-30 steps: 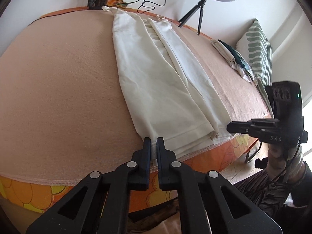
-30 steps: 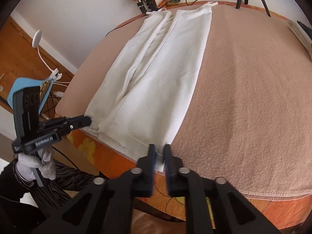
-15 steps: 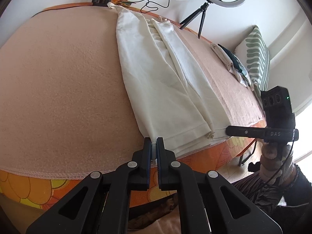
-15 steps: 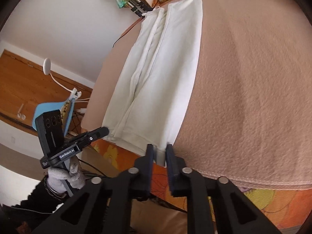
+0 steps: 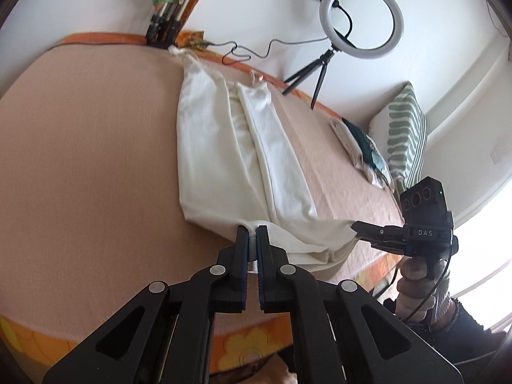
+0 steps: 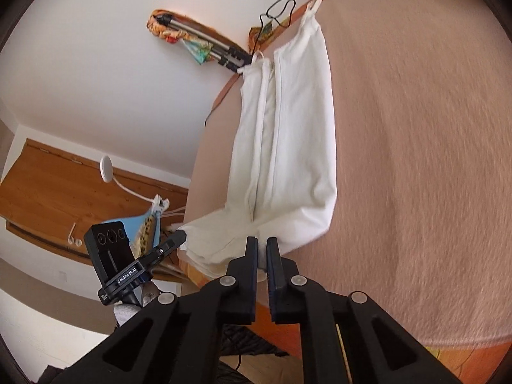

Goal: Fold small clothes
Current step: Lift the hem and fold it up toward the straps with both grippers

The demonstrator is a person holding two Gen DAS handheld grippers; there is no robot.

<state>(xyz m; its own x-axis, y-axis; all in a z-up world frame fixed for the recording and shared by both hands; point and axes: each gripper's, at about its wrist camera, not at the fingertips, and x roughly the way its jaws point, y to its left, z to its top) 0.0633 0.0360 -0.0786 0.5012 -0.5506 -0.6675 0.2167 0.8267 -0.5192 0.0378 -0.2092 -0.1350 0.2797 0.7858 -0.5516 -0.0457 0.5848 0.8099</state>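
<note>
A long white garment (image 5: pixel 230 160) lies lengthwise on the pink blanket (image 5: pixel 80 160), its sides folded in toward the middle. It also shows in the right wrist view (image 6: pixel 288 147). My left gripper (image 5: pixel 252 235) is shut on the near hem's left corner. My right gripper (image 6: pixel 262 246) is shut on the near hem's right corner; it also shows at the right of the left wrist view (image 5: pixel 355 225). The near end is lifted off the bed and curls up over the rest. The left gripper also shows in the right wrist view (image 6: pixel 180 235).
A ring light on a tripod (image 5: pixel 358 22) stands at the bed's far edge. A striped pillow (image 5: pixel 406 134) and folded clothes (image 5: pixel 358 147) lie at the right end. Tripod legs (image 5: pixel 166 22) lean on the wall. The bed's orange edge (image 5: pixel 243 345) is close below.
Both grippers have lifted the garment's near hem off the bed edge and carried it forward over the garment. The near part now curls up instead of lying flat.
</note>
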